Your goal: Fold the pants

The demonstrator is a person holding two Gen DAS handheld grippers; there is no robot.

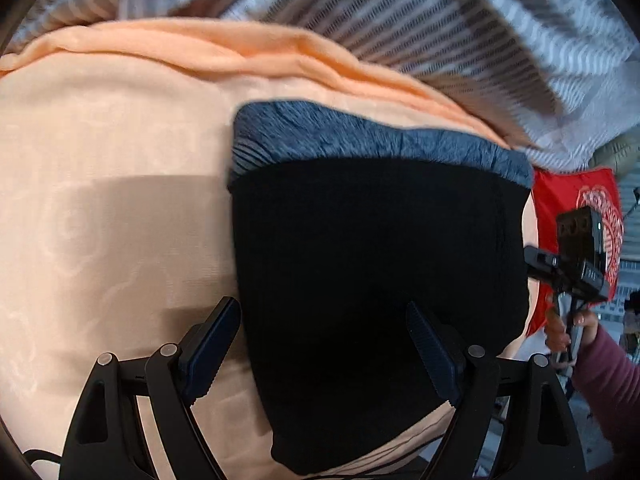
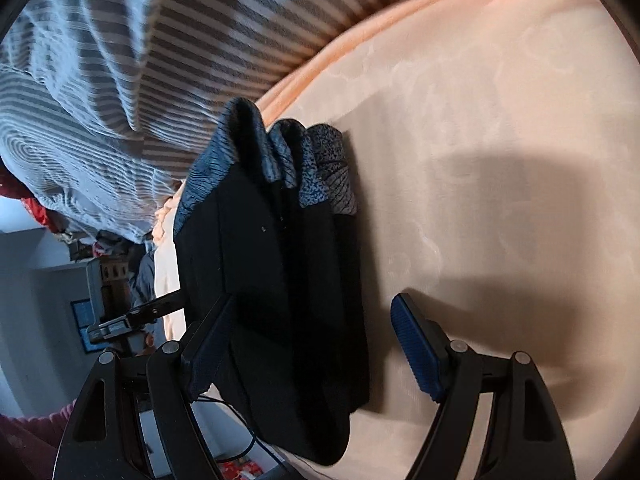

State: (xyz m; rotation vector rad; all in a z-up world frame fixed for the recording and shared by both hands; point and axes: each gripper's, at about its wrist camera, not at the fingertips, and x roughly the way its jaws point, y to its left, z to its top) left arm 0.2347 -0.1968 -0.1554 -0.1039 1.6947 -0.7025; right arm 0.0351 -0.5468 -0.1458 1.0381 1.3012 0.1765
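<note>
We see the left gripper (image 1: 324, 344) released, its jaws wide apart and nothing between the pads, poised over the near edge of the folded pants (image 1: 376, 280); whether the tips touch the cloth we cannot tell, since the black fabric swallows all detail. The right gripper (image 2: 312, 344) is likewise spread and empty-handed, straddling the same pants (image 2: 280, 280), whose near end hangs past the bed's edge toward 6 o'clock. The pants lie on the peach bedsheet (image 1: 100, 160), their grey-blue patterned waistband (image 1: 360, 140) at 12 o'clock. Beyond it, at 12 to 1 o'clock, a striped blanket (image 1: 460, 32) is bunched and blurred. At 3 o'clock in the left view the other gripper's body shows, cut off, held by a hand (image 1: 576, 328) in a maroon sleeve (image 1: 608, 380), before a red cloth (image 1: 576, 200).
</note>
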